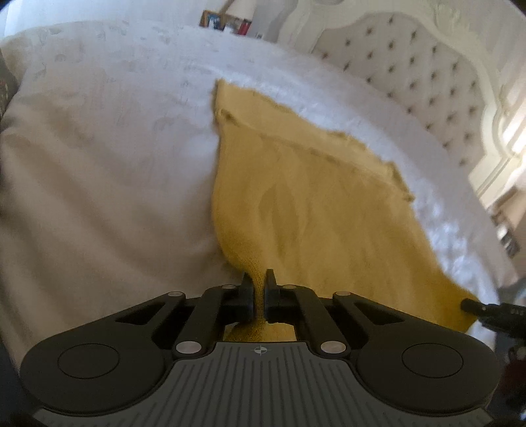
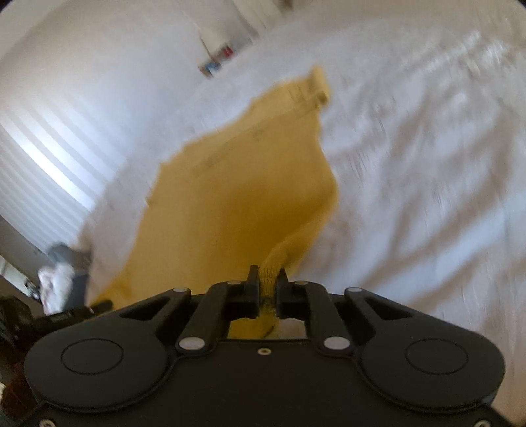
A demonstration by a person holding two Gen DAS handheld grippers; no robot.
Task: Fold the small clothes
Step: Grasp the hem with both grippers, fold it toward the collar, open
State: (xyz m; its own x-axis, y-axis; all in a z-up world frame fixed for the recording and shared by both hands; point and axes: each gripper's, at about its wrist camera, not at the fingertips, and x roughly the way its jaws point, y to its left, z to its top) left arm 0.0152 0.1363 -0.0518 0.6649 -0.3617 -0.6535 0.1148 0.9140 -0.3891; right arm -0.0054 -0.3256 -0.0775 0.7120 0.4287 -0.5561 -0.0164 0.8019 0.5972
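a mustard knitted garment [image 1: 312,197] lies spread on a white bed [image 1: 98,164] (tufted headboard [image 1: 411,75] behind); left gripper [image 1: 259,282] and right gripper [image 2: 268,279] each pinch a near corner tightly.

right wrist view motion-blurred; yellow garment [image 2: 230,203] near edge hidden behind gripper body; shelf items [image 1: 227,23] perhaps books.

Bright daylight, fisheye-bent edges; right wrist view motion-blurred.
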